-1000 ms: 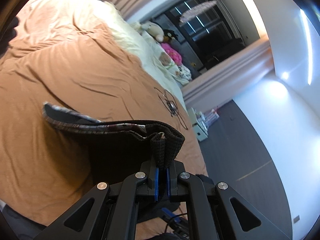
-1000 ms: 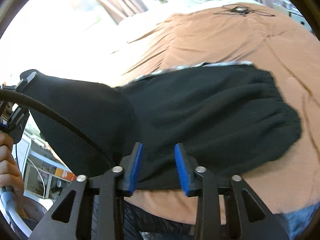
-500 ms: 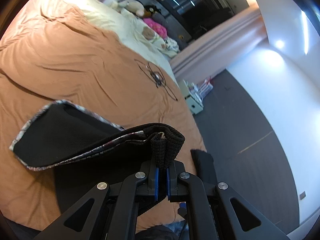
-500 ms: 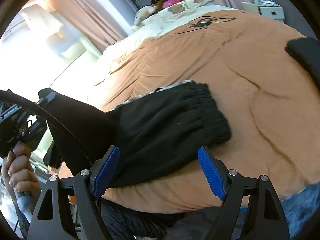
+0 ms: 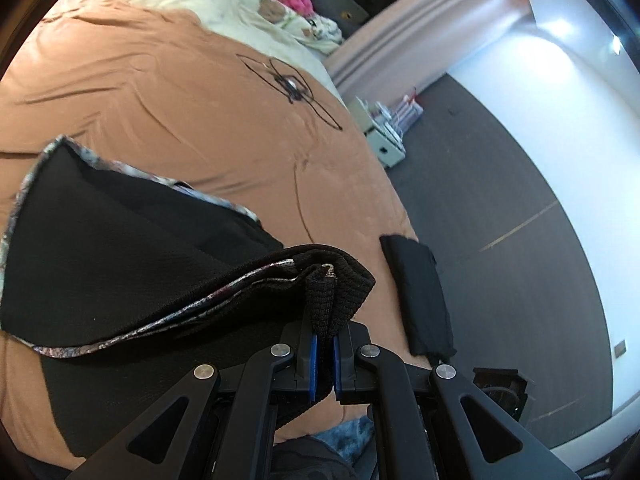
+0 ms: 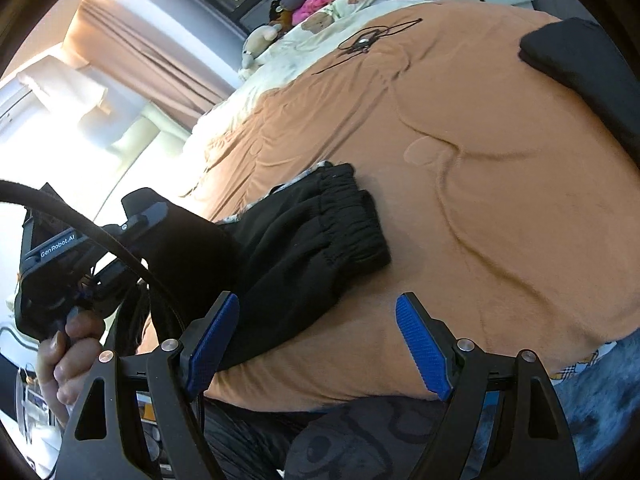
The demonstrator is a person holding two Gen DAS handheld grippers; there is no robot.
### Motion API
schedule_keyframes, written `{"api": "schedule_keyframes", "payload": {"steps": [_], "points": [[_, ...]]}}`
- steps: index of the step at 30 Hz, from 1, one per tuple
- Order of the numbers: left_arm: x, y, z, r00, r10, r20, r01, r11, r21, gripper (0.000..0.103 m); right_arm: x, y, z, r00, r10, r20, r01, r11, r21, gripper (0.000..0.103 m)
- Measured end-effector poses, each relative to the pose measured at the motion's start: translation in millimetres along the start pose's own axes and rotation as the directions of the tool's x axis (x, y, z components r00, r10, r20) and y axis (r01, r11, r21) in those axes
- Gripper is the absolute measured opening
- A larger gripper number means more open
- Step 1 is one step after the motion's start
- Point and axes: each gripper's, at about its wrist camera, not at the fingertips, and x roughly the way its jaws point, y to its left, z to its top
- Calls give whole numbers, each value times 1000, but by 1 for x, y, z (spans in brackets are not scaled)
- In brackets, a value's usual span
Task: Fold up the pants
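Observation:
Black pants (image 5: 132, 264) with a patterned grey lining edge lie half folded on the orange bedcover (image 5: 180, 112). My left gripper (image 5: 323, 354) is shut on a bunched corner of the pants, holding that layer lifted above the rest. In the right wrist view the pants (image 6: 320, 232) lie with the elastic waistband toward the middle of the bed, and the left gripper's body sits at the left with a hand around its grip. My right gripper (image 6: 316, 344) stands open just above the bed's near edge, with nothing pressed between its blue pads; the pants' near edge lies by its left finger.
A second folded black garment (image 5: 420, 292) rests at the bed's right edge, seen too as the black garment (image 6: 580, 60). A black cable with a small device (image 5: 294, 84) lies farther up the bedcover. Pillows and soft toys (image 6: 312, 12) are at the headboard end. Grey floor and a small white cabinet (image 5: 384, 140) lie right of the bed.
My right gripper opened, let go of the pants and drew back toward the bed's near edge. My left gripper carried its held corner across toward the right.

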Motion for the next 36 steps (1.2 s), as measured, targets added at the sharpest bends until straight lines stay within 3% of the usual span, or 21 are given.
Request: {"api": "schedule_keyframes", "payload": {"steps": [11,17,21,23,25,27,31,36], "points": [[59,-10,-29,991,19,-130,-16,1000,22,6,-9,-24,-1,999,-37,-5,37,998,53,80],[67,-6,-51,983,-3,-185,3,1000,0,5,-14,-28,-1,998,-55,-16,56,997,62,80],[70,-12,-63,974,17,-225,-8,999,38,8,-17,-27,-3,998,-67,-19,68,996,56,80],[68,-15,-64,972,7,-235,2,999,38,25,-18,-28,-4,997,-73,-25,75,995,59,80],[61,-16,-63,972,-39,-232,43,999,14,62,-20,-31,-5,996,-80,-27,82,995,64,80],[50,-19,-60,978,-39,-205,45,999,26,77,-25,-30,-5,996,-84,-21,85,994,63,80],[29,-19,-54,984,-43,-176,50,998,39,79,-34,-24,-4,996,-86,-4,86,995,46,80],[-1,10,-41,994,10,-107,-10,1000,7,79,-37,-9,-6,997,-78,-3,78,997,3,80]]}}
